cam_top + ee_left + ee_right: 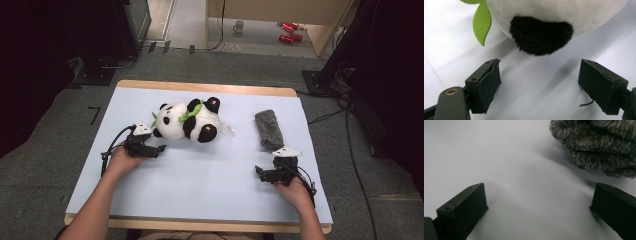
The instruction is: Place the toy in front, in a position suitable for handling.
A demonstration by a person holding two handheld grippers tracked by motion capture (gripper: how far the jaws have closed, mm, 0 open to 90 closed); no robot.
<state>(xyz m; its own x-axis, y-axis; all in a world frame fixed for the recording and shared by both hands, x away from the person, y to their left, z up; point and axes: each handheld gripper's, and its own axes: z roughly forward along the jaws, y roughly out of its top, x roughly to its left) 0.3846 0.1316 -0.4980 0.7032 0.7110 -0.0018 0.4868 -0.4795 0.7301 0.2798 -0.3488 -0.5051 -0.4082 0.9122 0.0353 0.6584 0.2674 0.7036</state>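
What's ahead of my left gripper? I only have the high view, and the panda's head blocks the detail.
Observer: The left gripper has its jaws wide open, aimed at the plush panda's black ear, not touching it.
Operator: Anything beside that ear?
Observer: A green felt leaf hangs just left of it in the left gripper view.
Operator: And my right side?
Observer: The right gripper is open too, with the grey fuzzy cloth ahead and off to one side, clear of both jaws.
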